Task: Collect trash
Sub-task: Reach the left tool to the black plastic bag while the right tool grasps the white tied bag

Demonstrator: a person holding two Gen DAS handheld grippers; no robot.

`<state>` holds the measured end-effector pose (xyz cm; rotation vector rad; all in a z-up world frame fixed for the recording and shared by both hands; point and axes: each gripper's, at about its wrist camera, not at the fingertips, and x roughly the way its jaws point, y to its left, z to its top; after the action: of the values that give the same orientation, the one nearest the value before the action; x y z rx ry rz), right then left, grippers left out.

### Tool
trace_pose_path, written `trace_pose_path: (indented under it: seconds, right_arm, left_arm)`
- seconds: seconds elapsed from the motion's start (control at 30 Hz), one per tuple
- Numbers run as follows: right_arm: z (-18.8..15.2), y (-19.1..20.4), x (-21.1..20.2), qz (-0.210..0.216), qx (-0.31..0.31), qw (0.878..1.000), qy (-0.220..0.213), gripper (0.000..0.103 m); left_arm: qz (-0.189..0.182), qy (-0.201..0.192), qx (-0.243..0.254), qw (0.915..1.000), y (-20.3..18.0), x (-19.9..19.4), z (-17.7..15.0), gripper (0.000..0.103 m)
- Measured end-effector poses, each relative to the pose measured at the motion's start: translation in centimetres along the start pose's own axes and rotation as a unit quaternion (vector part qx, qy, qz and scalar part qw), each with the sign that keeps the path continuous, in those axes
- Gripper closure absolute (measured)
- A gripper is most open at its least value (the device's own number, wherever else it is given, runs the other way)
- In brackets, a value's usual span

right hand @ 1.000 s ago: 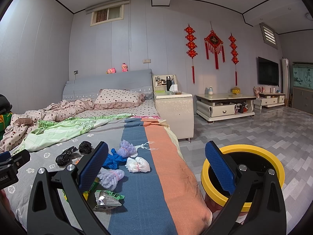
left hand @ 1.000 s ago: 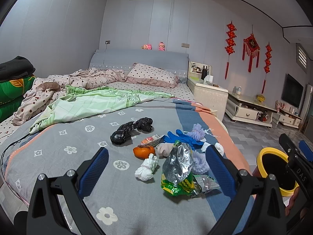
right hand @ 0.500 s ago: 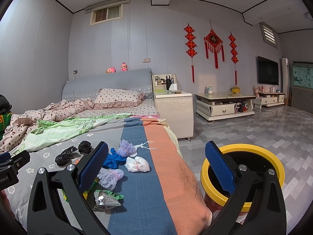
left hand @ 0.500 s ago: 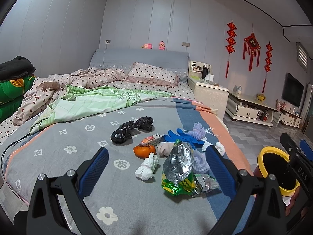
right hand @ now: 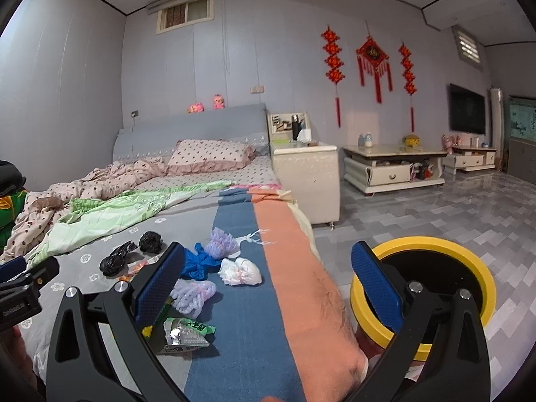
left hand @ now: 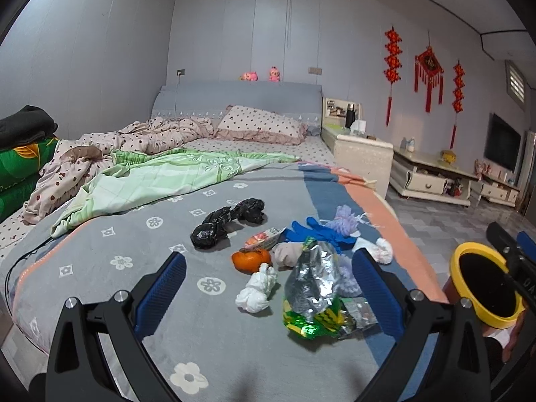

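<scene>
Nothing appears to have been collected yet — the trash lies heaped on the bed (left hand: 100, 268): a foil snack bag (left hand: 313, 288), white tissue wad (left hand: 258, 289), orange (left hand: 251, 259), black bags (left hand: 227, 221). Both the left tool (left hand: 268, 284) and right tool (right hand: 268, 278) are held spread and empty. The yellow-rimmed bin (right hand: 435, 268) stands on the floor just beside the bed.

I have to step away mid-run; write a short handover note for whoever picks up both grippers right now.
Left gripper: open, empty, above the trash pile.
Right gripper: open, empty, over the bed edge.
On the grey flowered bedspread: silver-green foil snack bag, white crumpled tissue, orange tangerine, black plastic bags, blue rubber glove, purple foam nets.
Yellow-rimmed black bin on the floor beside the bed.
Nothing visibly collected; everything remains.
</scene>
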<state>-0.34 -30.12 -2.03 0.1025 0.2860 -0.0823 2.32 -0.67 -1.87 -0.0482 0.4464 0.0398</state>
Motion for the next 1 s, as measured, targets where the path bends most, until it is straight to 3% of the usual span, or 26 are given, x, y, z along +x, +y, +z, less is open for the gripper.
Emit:
trace_pose_path:
  seconds: [0.23,0.4,0.6,0.77,1.0]
  right_arm:
    - [1.4,-0.5,3.4,0.044,0.005,0.997,0.061,0.008]
    - [2.0,-0.2,7.2,0.086,-0.01,0.99,0.115,0.008]
    - [2.8,-0.2,11.8,0.102,-0.022,0.981,0.165,0.008]
    - [2.9,0.6,15.9,0.116,-0.042,0.97,0.21,0.008]
    - [3.0,1.8,21.3,0.132,-0.052,0.958,0.249,0.008]
  left_arm:
    - [0.022,0.05,0.019,0.9983,1.7,4.7,2.0,0.007]
    - [0.011,0.097,0.015,0.9951,3.7,8.3,3.4,0.007]
    - [-0.019,0.139,0.013,0.99,5.5,12.0,4.6,0.007]
    - [-0.01,0.155,0.028,0.9875,6.6,15.7,5.4,0.007]
    - [0.002,0.197,0.004,0.9803,8.7,22.1,6.9,0.007]
